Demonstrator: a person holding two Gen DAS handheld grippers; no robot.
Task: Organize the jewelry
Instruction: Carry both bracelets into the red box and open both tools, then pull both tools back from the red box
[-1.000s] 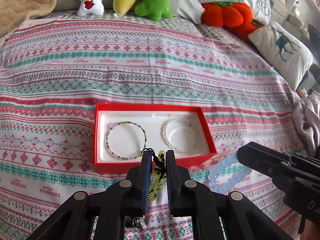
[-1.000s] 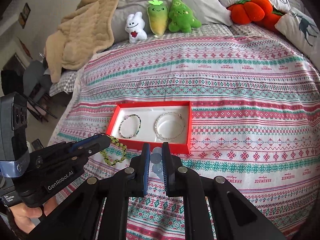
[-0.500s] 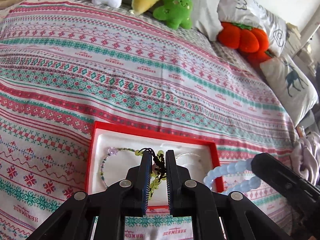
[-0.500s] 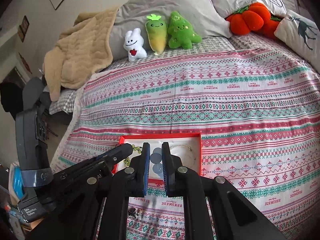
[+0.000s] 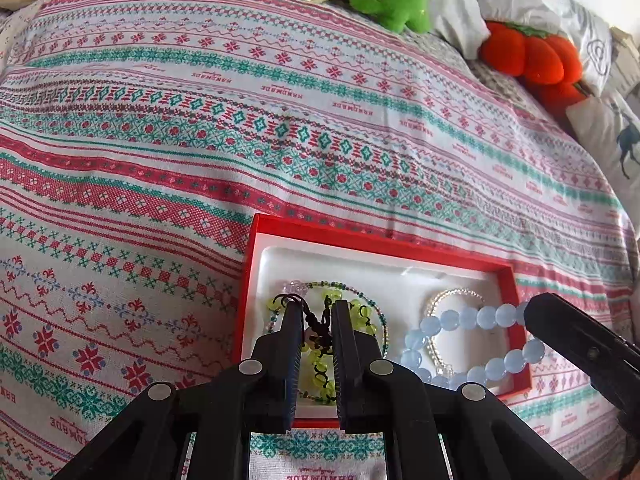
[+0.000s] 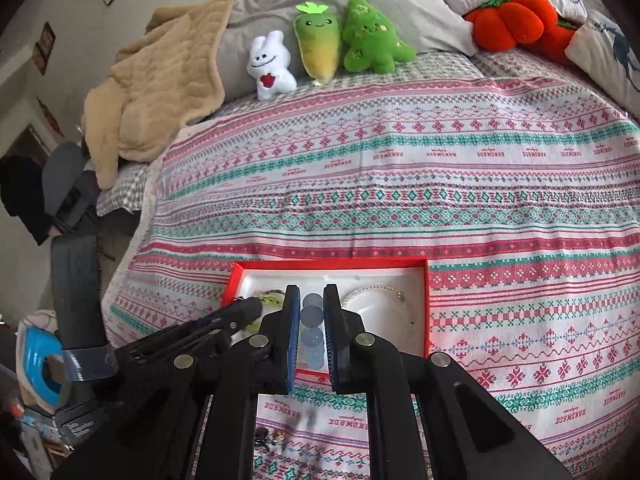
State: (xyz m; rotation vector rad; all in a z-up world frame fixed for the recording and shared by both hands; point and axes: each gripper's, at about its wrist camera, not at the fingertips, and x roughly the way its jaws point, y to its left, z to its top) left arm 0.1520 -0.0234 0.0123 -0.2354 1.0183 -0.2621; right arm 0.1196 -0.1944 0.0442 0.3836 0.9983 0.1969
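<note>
A red jewelry box [image 5: 360, 240] [image 6: 424, 304] with a white liner lies on the patterned bedspread. Inside lie a thin green beaded bracelet [image 5: 382, 322] on the left and a pearl bracelet [image 5: 454, 294] [image 6: 378, 290] on the right. My left gripper [image 5: 316, 312] is shut on the black cord of a yellow-green bead bracelet [image 5: 320, 360], which hangs over the box's left half. My right gripper [image 6: 311, 298] is shut on a pale blue bead bracelet [image 5: 460, 320] [image 6: 312, 316], which dangles over the pearl bracelet. In the left wrist view the right gripper [image 5: 532, 312] enters from the right.
Plush toys: a white bunny [image 6: 270, 64], a yellow-green carrot [image 6: 318, 46], a green tree [image 6: 372, 38] and an orange pumpkin [image 6: 508, 24] line the pillows. A tan blanket [image 6: 156, 88] sits at the back left. A small dark jewelry piece [image 6: 268, 436] lies on the bedspread near the front.
Both grippers have moved forward and down from in front of the box to over it, each carrying its bracelet. The box now fills more of both views.
</note>
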